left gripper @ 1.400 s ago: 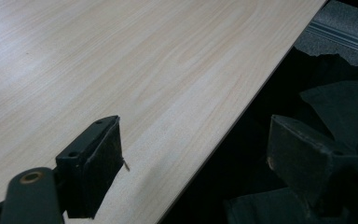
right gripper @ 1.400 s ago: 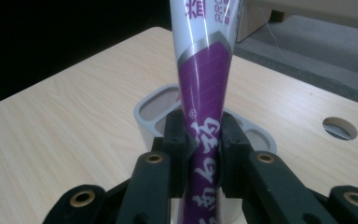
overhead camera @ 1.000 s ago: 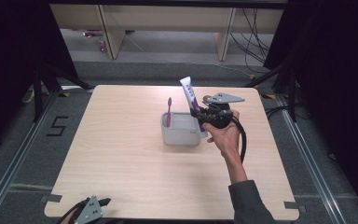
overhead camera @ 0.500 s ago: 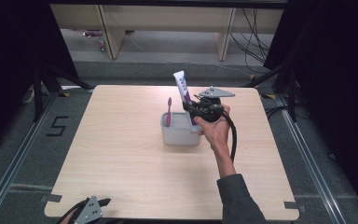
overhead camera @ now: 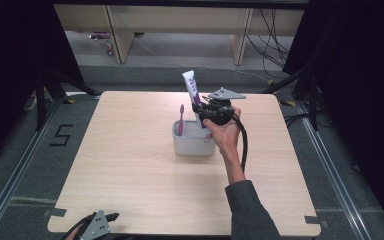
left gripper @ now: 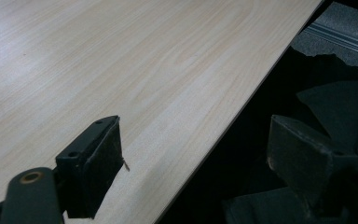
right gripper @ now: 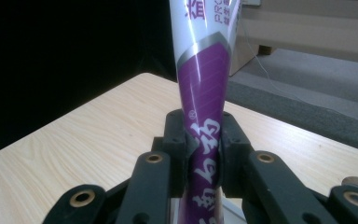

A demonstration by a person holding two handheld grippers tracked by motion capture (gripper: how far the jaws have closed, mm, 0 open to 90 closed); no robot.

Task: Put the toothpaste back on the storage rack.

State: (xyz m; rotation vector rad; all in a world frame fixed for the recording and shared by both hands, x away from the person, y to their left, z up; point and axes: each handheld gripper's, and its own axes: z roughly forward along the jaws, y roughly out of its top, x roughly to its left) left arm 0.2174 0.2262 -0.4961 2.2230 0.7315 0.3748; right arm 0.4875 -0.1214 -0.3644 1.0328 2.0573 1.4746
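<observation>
The right tongs are clenched on a toothpaste tube, white above and purple below; in the right gripper view the two black pads squeeze the purple part of the tube from either side, and its wall looks slightly pinched in between them. The tube stands nearly upright, crimped end up, just over the far right part of the grey holder near the middle of the desk; whether its lower end already sits inside the holder cannot be told, since the hand and tongs cover it. A pink toothbrush stands in the left part of the same holder, apart from the tube.

The tube is probably light and soft; its glossy skin looks slippery, so a grip on the flat faces low on the body, as here, should hold better than one near the thin crimp, which would bend; too hard a squeeze could buckle it or push paste toward the cap. Lowering it straight should keep it off the toothbrush.

The left tongs rest at the near edge of the desk; in the left gripper view the jaws stand wide apart with nothing between them, released.
</observation>
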